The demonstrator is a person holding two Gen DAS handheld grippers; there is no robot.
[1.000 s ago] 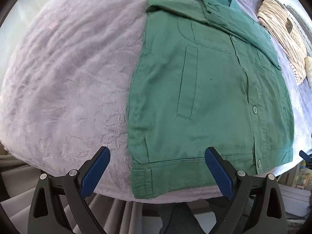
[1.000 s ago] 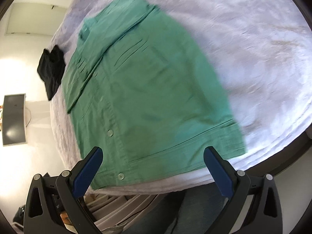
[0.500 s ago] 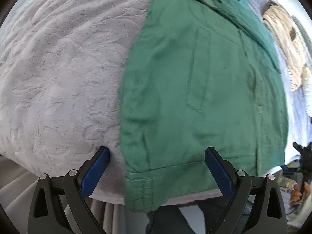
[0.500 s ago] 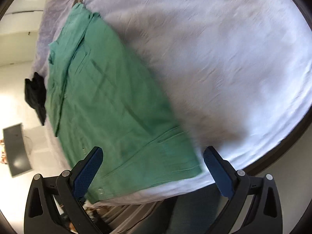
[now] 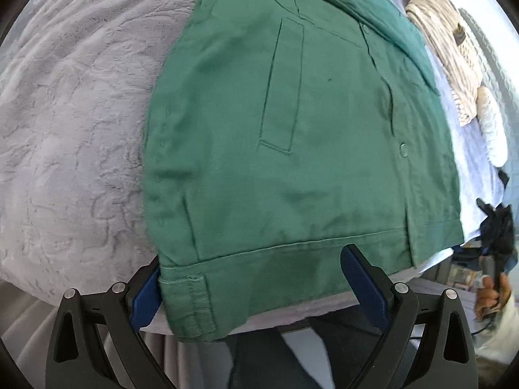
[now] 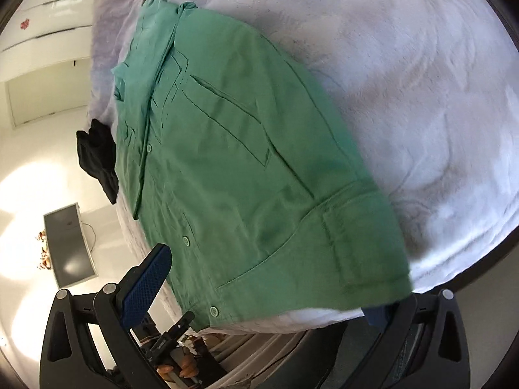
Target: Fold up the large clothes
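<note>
My left gripper and right gripper, jaws spread, straddle the hem of the green buttoned cotton jacket at six o'clock on the lilac plush blanket; fingertips seemingly under cloth, so closing may snag blanket too

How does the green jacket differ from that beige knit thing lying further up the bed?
The green jacket is smooth woven cloth with snaps and a pocket; the beige knit is ribbed and striped. The jacket lies spread flat, its hem at the bed's near edge; the knit is bunched up near the far side. The jacket shows far larger. Both rest on the bed.
</note>
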